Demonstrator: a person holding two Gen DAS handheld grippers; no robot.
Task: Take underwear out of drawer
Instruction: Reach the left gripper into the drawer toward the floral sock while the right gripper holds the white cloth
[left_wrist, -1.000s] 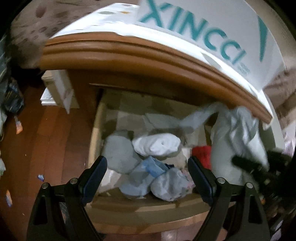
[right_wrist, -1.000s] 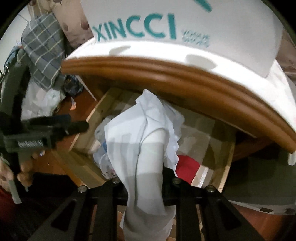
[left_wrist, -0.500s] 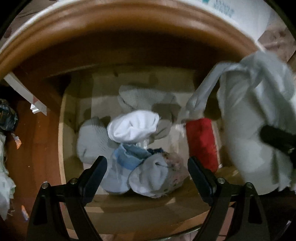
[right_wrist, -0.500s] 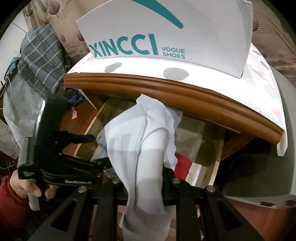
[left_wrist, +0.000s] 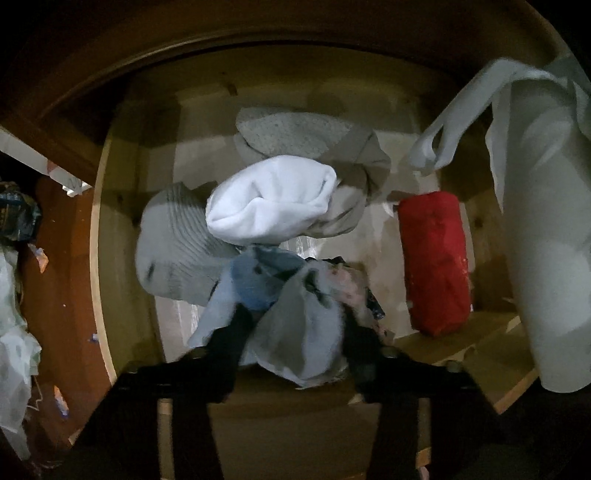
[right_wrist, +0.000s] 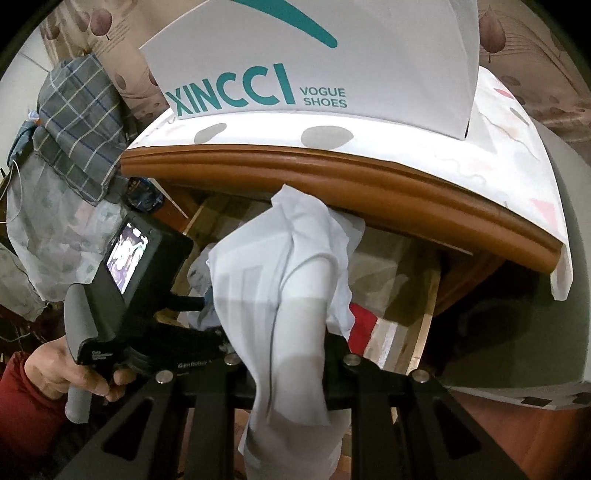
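The open wooden drawer (left_wrist: 122, 280) holds a white roll (left_wrist: 273, 203), grey pieces (left_wrist: 173, 251), a blue piece (left_wrist: 251, 284) and a red roll (left_wrist: 436, 262). My left gripper (left_wrist: 291, 325) is down in the drawer, its fingers closed in on a light grey-blue bundle (left_wrist: 303, 325) at the front. My right gripper (right_wrist: 291, 369) is shut on white underwear (right_wrist: 288, 280) and holds it above the drawer; that piece also hangs at the right of the left wrist view (left_wrist: 546, 229).
A white XINCCI shoe box (right_wrist: 314, 62) stands on the dresser top (right_wrist: 332, 177), which overhangs the drawer. Checked cloth (right_wrist: 77, 122) and bags lie at the left. The floor (left_wrist: 59, 295) left of the drawer is littered.
My left gripper has dropped into the drawer and closed its fingers on the grey-blue bundle. My right gripper has lifted the white underwear a little higher.
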